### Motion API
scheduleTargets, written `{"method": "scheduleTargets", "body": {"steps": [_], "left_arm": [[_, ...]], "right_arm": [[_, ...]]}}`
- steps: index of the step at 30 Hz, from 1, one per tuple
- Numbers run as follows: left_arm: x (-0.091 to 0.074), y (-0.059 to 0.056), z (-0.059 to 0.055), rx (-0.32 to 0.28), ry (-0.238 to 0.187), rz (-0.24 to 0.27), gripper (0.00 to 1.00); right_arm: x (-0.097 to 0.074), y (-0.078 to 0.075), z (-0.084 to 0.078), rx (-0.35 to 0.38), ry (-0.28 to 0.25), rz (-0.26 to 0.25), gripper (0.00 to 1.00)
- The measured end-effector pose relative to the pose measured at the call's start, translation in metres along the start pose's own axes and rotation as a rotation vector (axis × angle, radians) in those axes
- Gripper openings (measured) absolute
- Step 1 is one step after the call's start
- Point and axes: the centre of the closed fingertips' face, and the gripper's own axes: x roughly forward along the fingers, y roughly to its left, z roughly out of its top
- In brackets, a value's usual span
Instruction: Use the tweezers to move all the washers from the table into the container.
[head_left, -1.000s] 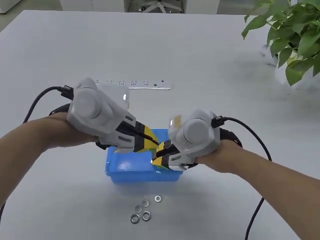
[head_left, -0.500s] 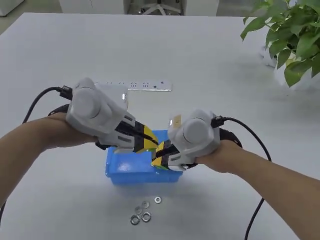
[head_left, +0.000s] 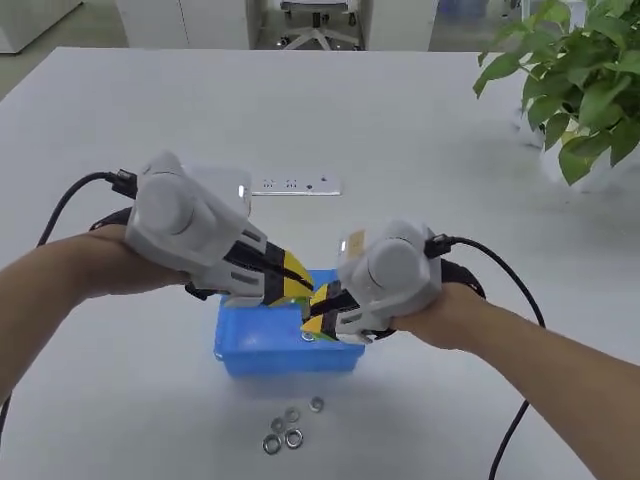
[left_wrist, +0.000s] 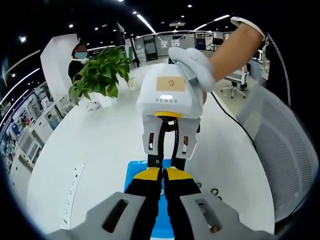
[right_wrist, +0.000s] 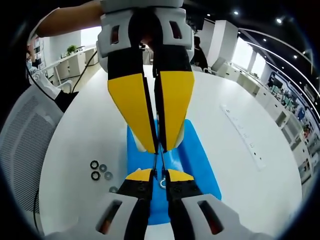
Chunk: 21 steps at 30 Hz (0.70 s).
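Note:
Both grippers meet nose to nose over the blue container (head_left: 250, 345). My left gripper (head_left: 295, 283) is shut on thin metal tweezers (right_wrist: 159, 162), which run down between its yellow jaws. My right gripper (right_wrist: 160, 176) is closed around the tweezers' lower end. A small washer (right_wrist: 162, 184) hangs at the tweezers' tip above the container's floor (right_wrist: 197, 160). Several more washers (head_left: 290, 432) lie loose on the white table just in front of the container, also seen as washers (right_wrist: 100, 171) in the right gripper view.
A white power strip (head_left: 295, 185) lies on the table behind the grippers. A potted plant (head_left: 580, 90) stands at the far right. Cables trail back from both grippers along the person's arms.
The head camera has tilted a little, shifting the whole picture. Both grippers stay together over the container, and the loose washers have not moved.

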Motion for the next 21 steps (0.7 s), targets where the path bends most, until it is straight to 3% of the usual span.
{"method": "scheduleTargets", "body": {"steps": [13, 21], "left_arm": [[-0.016, -0.01, 0.017, 0.029, 0.004, 0.002, 0.06], [-0.023, -0.021, 0.019, 0.039, 0.018, 0.0, 0.06]], "right_arm": [[-0.017, 0.009, 0.017, -0.029, -0.019, -0.037, 0.12], [-0.023, 0.019, 0.021, -0.024, -0.035, -0.05, 0.12]]}}
